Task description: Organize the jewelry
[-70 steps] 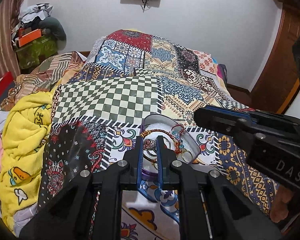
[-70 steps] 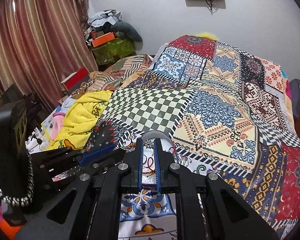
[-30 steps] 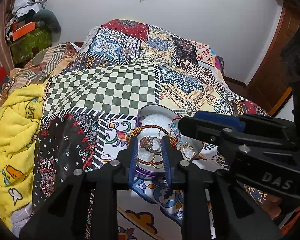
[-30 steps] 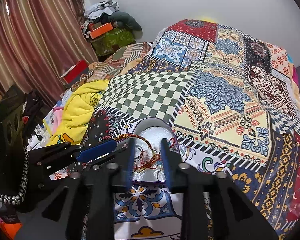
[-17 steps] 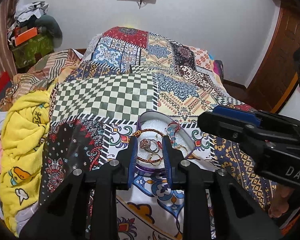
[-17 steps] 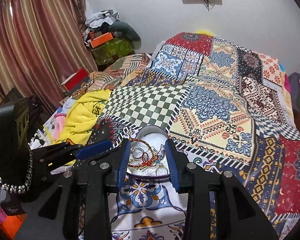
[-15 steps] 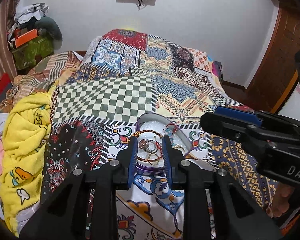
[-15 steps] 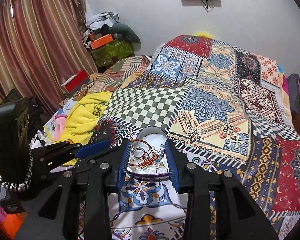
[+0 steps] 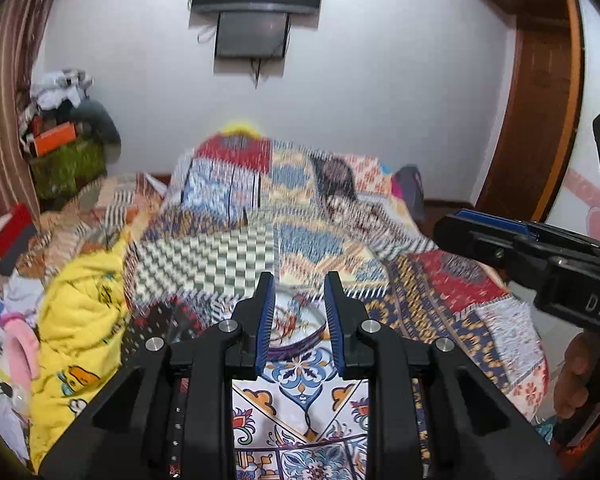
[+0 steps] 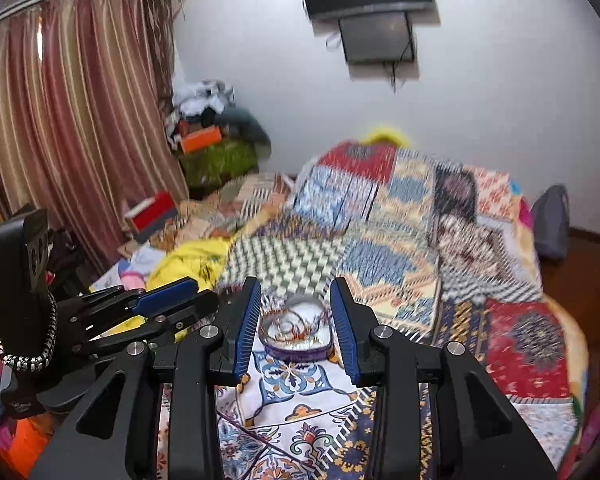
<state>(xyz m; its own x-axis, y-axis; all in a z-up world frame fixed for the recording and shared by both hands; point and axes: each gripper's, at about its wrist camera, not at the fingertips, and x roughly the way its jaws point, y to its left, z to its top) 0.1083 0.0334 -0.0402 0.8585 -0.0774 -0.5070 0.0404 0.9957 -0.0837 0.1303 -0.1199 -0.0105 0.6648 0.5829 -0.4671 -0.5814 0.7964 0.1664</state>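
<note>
A heart-shaped tin (image 9: 296,342) with a purple wall sits on the patchwork bedspread, holding bracelets and rings (image 9: 290,322) on a white lining. It also shows in the right wrist view (image 10: 298,350) with the jewelry (image 10: 294,330) inside. My left gripper (image 9: 298,318) is open and empty, pulled back in front of the tin. My right gripper (image 10: 296,322) is open and empty, also back from the tin. The right gripper shows at the right of the left wrist view (image 9: 532,248). The left gripper shows at the left of the right wrist view (image 10: 148,304). Both views are motion-blurred.
A yellow blanket (image 9: 80,312) lies on the bed's left side. A pile of clothes and boxes (image 10: 216,140) stands in the far corner by striped curtains (image 10: 60,120). A television (image 9: 256,4) hangs on the wall. A wooden door (image 9: 540,88) is at the right.
Both grippers opened, then drew back and tilted up from the tin. The tin now looks smaller and farther, and more of the wall shows.
</note>
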